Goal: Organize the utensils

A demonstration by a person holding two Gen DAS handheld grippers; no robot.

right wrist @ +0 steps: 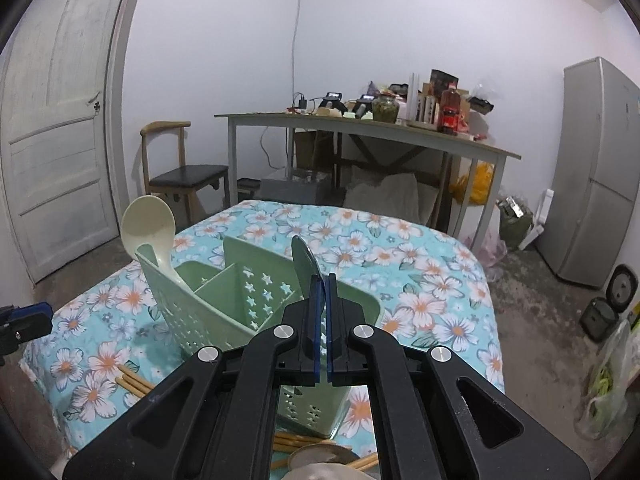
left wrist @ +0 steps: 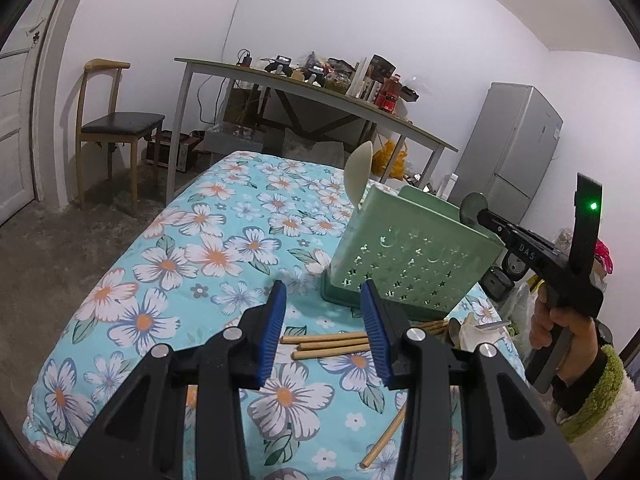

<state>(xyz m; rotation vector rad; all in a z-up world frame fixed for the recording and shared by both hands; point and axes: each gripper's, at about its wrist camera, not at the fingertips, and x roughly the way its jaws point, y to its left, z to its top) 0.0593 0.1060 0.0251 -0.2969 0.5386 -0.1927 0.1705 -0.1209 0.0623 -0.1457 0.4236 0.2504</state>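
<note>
A table covered by a turquoise floral cloth [left wrist: 208,240] carries a pale green perforated utensil caddy [left wrist: 404,256] standing upright near its right side. Bamboo chopsticks [left wrist: 328,345] lie flat on the cloth just in front of the caddy, with one more chopstick [left wrist: 384,440] apart, nearer the front edge.

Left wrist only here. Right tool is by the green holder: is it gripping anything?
Observer: Yes. The right tool is shut on a thin grey-green spoon, with the bowl end sticking up past the tips.
Operator: Inside of the holder?
Observer: The green holder is divided into compartments. The cream ladle stands in the left corner one; the others that show look empty.
Operator: Spoon in yet?
Observer: No. It seems to be above the rim on the holder's right side.
</note>
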